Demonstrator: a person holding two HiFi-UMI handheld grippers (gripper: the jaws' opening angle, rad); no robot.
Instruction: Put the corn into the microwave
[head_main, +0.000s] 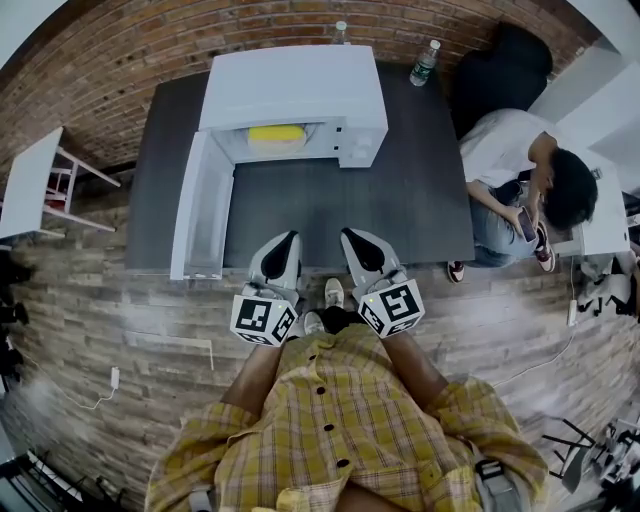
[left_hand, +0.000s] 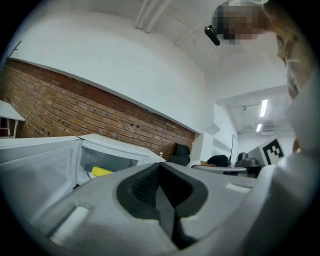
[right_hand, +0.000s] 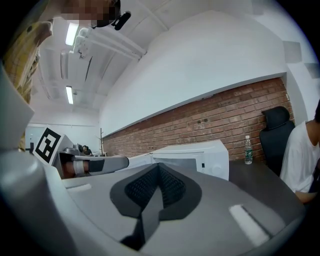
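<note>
On the dark grey rectangular tabletop (head_main: 410, 200), toward 12 o'clock: one white box-shaped microwave (head_main: 300, 85), with its white hinged door (head_main: 200, 205) swung fully open toward 9 o'clock. Inside the microwave cavity, close to the front opening: one yellow corn (head_main: 276, 133), lying flat and well apart from both tools. At the tabletop's 6 o'clock edge: the left hand-held gripper (head_main: 287, 243), jaws pressed together with nothing between them. Just beside it, on its 3 o'clock side: the right hand-held gripper (head_main: 352, 241), jaws likewise closed and empty; both point toward 12 o'clock. At the tabletop's 1 o'clock corner: one clear plastic bottle (head_main: 424, 63), upright. Off the tabletop's 3 o'clock edge: a seated person in a white shirt (head_main: 505, 150). Behind the microwave, at 12 o'clock: a red brick wall (head_main: 130, 50).
</note>
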